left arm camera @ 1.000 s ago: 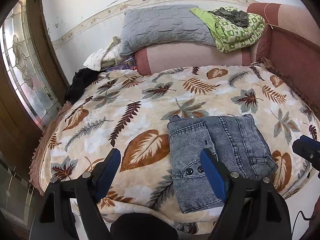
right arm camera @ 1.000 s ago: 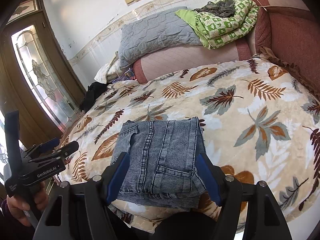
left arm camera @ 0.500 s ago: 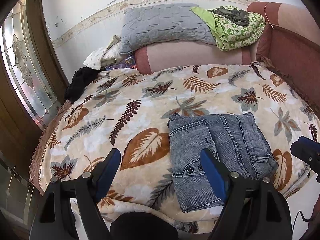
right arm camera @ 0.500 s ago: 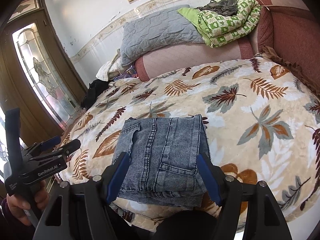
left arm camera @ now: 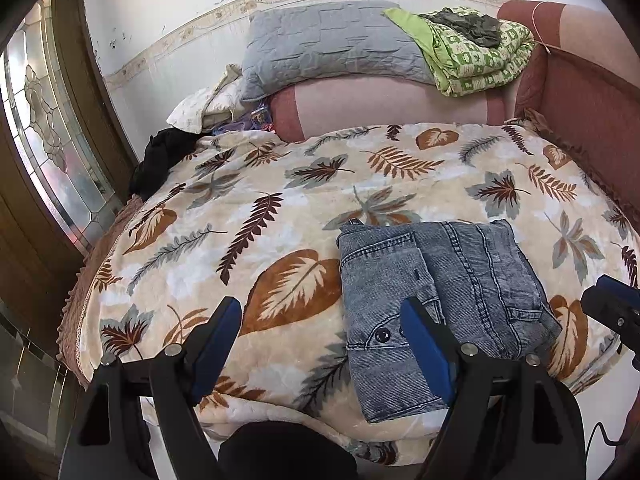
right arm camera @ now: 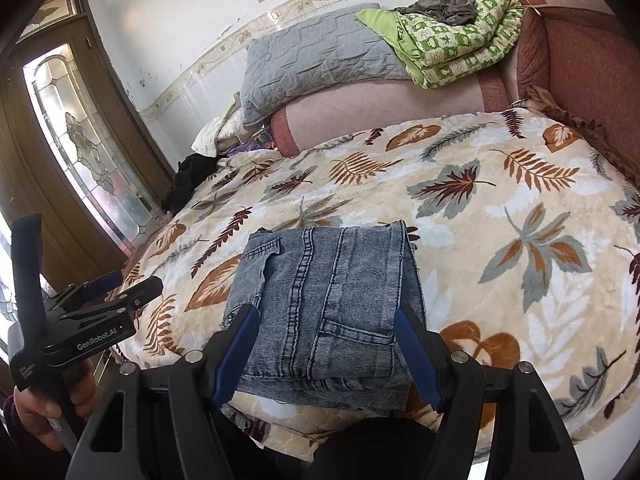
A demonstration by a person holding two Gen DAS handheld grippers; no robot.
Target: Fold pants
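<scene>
The pants (left arm camera: pixel 436 296) are grey-blue denim, folded into a compact rectangle. They lie flat on the leaf-patterned blanket (left arm camera: pixel 280 208) near the bed's front edge. My left gripper (left arm camera: pixel 320 312) stands open over the blanket, to the left of the pants, with its right finger in front of their waistband. My right gripper (right arm camera: pixel 328 312) is open too, just above the near end of the pants (right arm camera: pixel 332 288), which show between its fingers without being pinched. A hand (right arm camera: pixel 44 412) holds the left gripper (right arm camera: pixel 92 304) at the far left of the right wrist view.
A grey quilted pillow (left arm camera: pixel 332 44) and a folded green patterned quilt (left arm camera: pixel 476 60) rest on a pink bolster (left arm camera: pixel 392 104) at the bed's far side. A dark red padded wall (left arm camera: pixel 592 112) borders the right. A black garment (left arm camera: pixel 160 160) and a glass-panelled door (left arm camera: pixel 44 120) are on the left.
</scene>
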